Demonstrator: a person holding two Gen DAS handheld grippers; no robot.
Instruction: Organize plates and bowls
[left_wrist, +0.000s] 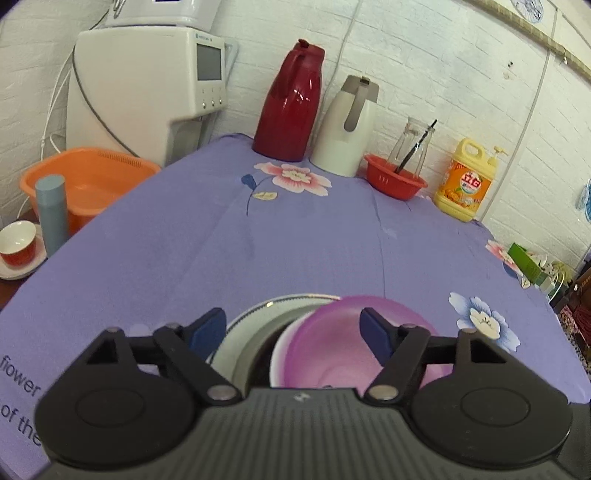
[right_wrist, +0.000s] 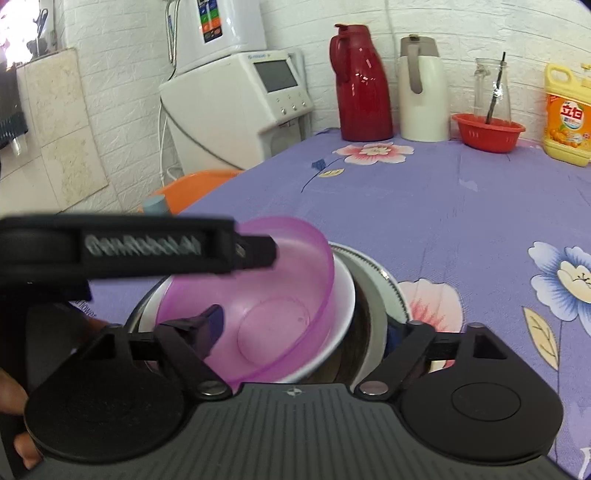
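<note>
A translucent purple bowl (left_wrist: 343, 343) sits tilted inside a white bowl (left_wrist: 282, 350), which rests in a metal bowl (left_wrist: 255, 347) on a patterned plate (left_wrist: 291, 300). My left gripper (left_wrist: 293, 330) is open above the stack, its fingers on either side of the bowls. In the right wrist view the purple bowl (right_wrist: 266, 295) leans in the white bowl (right_wrist: 341, 291) over the plate (right_wrist: 391, 284). My right gripper (right_wrist: 301, 330) is open around the stack. The left gripper's body (right_wrist: 140, 245) crosses above the purple bowl.
The purple flowered tablecloth (left_wrist: 295, 229) covers the table. At the back stand a red thermos (left_wrist: 290, 103), a white thermos (left_wrist: 349, 127), a red basket with a glass bottle (left_wrist: 395, 181) and a yellow detergent jug (left_wrist: 465, 181). An orange tub (left_wrist: 88, 181) and a teacup (left_wrist: 18, 243) sit left.
</note>
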